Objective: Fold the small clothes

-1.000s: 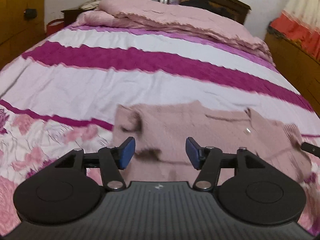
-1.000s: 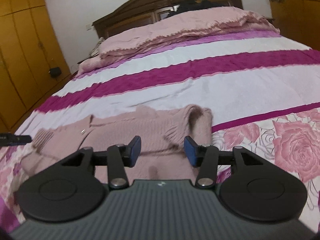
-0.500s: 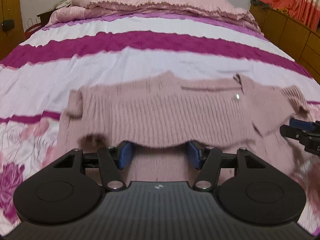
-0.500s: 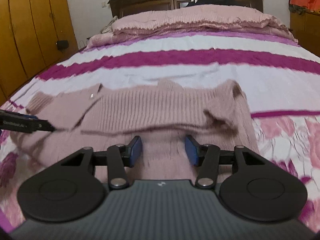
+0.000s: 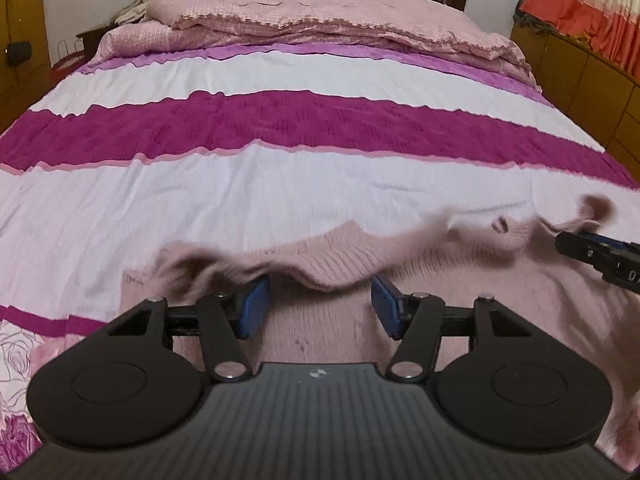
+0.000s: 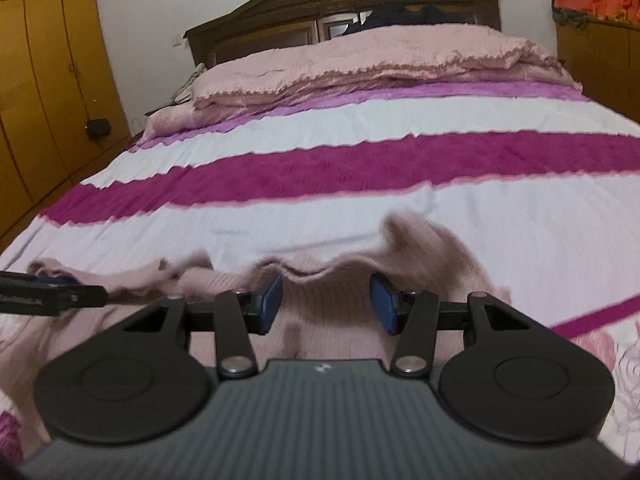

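A pale pink knit sweater [image 5: 460, 280] lies spread across the striped bedspread [image 5: 280, 184], its far edge wavy and blurred. My left gripper [image 5: 320, 300] is low over the sweater's left half. Its blue pads stand apart, with knit cloth between and beneath them and no grip showing. My right gripper [image 6: 326, 300] is open the same way over the right half of the sweater [image 6: 432, 256], beside a bunched sleeve. Each gripper shows in the other's view: the right gripper [image 5: 596, 252] at the far right edge, the left gripper [image 6: 52, 290] at the far left.
A folded pink blanket [image 5: 320, 16] lies at the head of the bed against a dark wooden headboard [image 6: 340, 4]. Wooden wardrobes [image 6: 44, 80] stand on the left and a wooden cabinet [image 5: 580, 76] on the right. A floral band [image 5: 16, 360] runs along the near edge.
Both grippers have moved forward and low onto the sweater, which lay ahead of them a second ago. Its far edge now looks rumpled. Neither pair of jaws has changed its gap.
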The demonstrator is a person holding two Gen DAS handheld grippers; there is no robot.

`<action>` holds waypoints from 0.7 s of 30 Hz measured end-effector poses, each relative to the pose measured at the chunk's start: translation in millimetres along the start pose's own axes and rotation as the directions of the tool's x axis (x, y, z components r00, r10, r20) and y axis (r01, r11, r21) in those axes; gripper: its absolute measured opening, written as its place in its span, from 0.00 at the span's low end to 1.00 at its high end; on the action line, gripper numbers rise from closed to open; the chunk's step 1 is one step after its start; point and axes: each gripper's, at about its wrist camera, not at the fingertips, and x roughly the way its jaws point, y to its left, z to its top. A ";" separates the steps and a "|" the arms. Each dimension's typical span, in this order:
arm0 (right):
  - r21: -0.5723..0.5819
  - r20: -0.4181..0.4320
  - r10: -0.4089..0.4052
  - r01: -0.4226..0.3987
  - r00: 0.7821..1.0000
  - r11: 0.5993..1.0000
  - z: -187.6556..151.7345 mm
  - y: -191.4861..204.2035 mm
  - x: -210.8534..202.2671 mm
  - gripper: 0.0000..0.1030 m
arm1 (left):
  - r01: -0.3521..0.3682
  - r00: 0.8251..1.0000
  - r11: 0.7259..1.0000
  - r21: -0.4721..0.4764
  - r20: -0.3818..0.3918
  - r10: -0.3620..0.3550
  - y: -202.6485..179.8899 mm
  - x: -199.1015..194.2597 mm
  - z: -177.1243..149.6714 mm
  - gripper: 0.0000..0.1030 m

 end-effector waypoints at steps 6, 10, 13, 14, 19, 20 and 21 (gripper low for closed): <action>0.048 0.020 -0.003 0.002 1.000 0.999 3.7 -9.4 -6.2 0.50 | 0.016 1.000 1.000 -0.018 0.026 -0.016 10.6 -17.6 10.9 0.62; 0.046 0.011 -0.003 0.003 1.000 0.999 -3.7 -14.9 -20.0 0.50 | 0.019 1.000 1.000 -0.006 0.025 -0.019 18.8 -31.8 4.1 0.63; 0.035 0.008 -0.019 0.019 1.000 0.999 -13.9 -18.6 -35.1 0.50 | -0.033 0.999 0.999 0.009 -0.013 0.033 23.1 -34.3 -4.2 0.63; 0.038 0.007 -0.024 0.023 1.000 0.999 -16.6 -20.6 -39.4 0.50 | -0.040 0.999 0.999 0.009 -0.019 0.040 25.6 -35.4 -7.7 0.63; 0.063 -0.025 -0.053 0.054 0.998 0.997 -35.1 -31.9 -54.3 0.49 | -0.087 0.995 0.996 -0.016 -0.060 0.085 44.0 -24.5 -21.4 0.63; 0.058 -0.031 -0.065 0.066 0.997 0.996 -38.3 -33.6 -54.4 0.48 | -0.100 0.993 0.995 -0.024 -0.070 0.098 47.8 -19.9 -23.6 0.63; 0.051 -0.038 -0.078 0.080 0.996 0.995 -41.2 -35.0 -53.4 0.48 | -0.118 0.990 0.993 -0.031 -0.078 0.115 52.1 -14.7 -25.9 0.63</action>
